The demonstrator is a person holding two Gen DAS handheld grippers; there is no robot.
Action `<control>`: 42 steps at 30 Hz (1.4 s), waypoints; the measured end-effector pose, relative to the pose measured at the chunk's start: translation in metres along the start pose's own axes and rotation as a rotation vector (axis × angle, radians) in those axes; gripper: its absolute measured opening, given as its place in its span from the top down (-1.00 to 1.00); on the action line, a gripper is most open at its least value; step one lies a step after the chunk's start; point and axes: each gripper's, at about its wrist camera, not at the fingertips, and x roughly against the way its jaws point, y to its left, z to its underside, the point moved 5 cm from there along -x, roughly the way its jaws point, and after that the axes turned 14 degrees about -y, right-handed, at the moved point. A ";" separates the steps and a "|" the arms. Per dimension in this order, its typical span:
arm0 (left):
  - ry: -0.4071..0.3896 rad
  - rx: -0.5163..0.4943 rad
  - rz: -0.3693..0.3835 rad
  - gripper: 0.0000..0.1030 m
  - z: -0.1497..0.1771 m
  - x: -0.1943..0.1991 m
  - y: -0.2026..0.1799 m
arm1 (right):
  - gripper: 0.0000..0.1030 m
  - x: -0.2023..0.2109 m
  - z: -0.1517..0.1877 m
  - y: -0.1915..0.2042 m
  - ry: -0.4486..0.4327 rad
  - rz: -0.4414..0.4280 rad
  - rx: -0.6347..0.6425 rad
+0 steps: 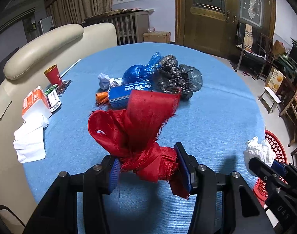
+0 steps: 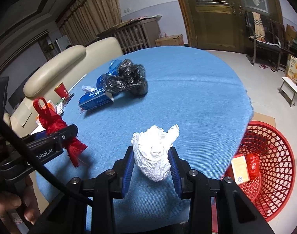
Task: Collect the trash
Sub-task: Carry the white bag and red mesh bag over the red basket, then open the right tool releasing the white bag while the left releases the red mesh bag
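Observation:
My left gripper is shut on a frayed red ribbon bundle, held above the blue table; the bundle also shows in the right wrist view. My right gripper is shut on a crumpled white paper ball, near the table's right edge; the ball also shows in the left wrist view. A red mesh basket stands on the floor to the right, with a small carton and a red wrapper inside. More trash lies mid-table: a blue box, blue bag, black bag.
A red paper cup, an orange-white carton, labels and white tissues lie along the table's left edge by a cream sofa. A crumpled tissue sits by the blue box. Chairs and a stool stand at the right.

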 end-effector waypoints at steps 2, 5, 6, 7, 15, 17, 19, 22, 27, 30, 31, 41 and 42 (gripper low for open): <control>-0.008 -0.008 0.007 -0.04 -0.002 0.003 -0.006 | 0.25 0.005 -0.002 -0.007 -0.010 0.010 -0.010; -0.014 -0.018 0.024 -0.04 -0.006 0.005 -0.016 | 0.25 0.014 -0.005 -0.019 -0.028 0.027 -0.023; -0.018 -0.025 0.029 -0.04 -0.007 0.006 -0.019 | 0.25 0.018 -0.006 -0.024 -0.033 0.033 -0.030; -0.021 -0.033 0.034 -0.04 -0.008 0.007 -0.023 | 0.25 0.021 -0.007 -0.029 -0.038 0.040 -0.038; -0.037 -0.103 0.105 -0.04 -0.013 0.012 -0.066 | 0.25 0.037 -0.004 -0.071 -0.054 0.104 -0.086; -0.041 -0.119 0.131 -0.04 -0.015 0.013 -0.081 | 0.25 0.042 -0.003 -0.083 -0.058 0.125 -0.100; -0.044 -0.134 0.156 -0.04 -0.017 0.013 -0.096 | 0.25 0.047 -0.003 -0.095 -0.063 0.149 -0.112; -0.043 -0.154 0.198 -0.04 -0.018 0.014 -0.119 | 0.25 0.054 -0.004 -0.114 -0.071 0.186 -0.129; -0.040 -0.212 0.298 -0.04 -0.015 0.018 -0.168 | 0.25 0.068 -0.003 -0.150 -0.082 0.257 -0.162; -0.038 -0.241 0.335 -0.04 -0.011 0.020 -0.188 | 0.25 0.073 0.002 -0.172 -0.074 0.296 -0.189; -0.035 -0.251 0.348 -0.04 -0.009 0.020 -0.194 | 0.25 0.074 0.005 -0.179 -0.070 0.309 -0.197; 0.001 -0.310 0.379 -0.04 0.002 0.014 -0.232 | 0.25 0.074 0.024 -0.213 -0.031 0.349 -0.246; 0.001 -0.313 0.379 -0.04 0.002 0.014 -0.234 | 0.25 0.074 0.026 -0.214 -0.029 0.350 -0.249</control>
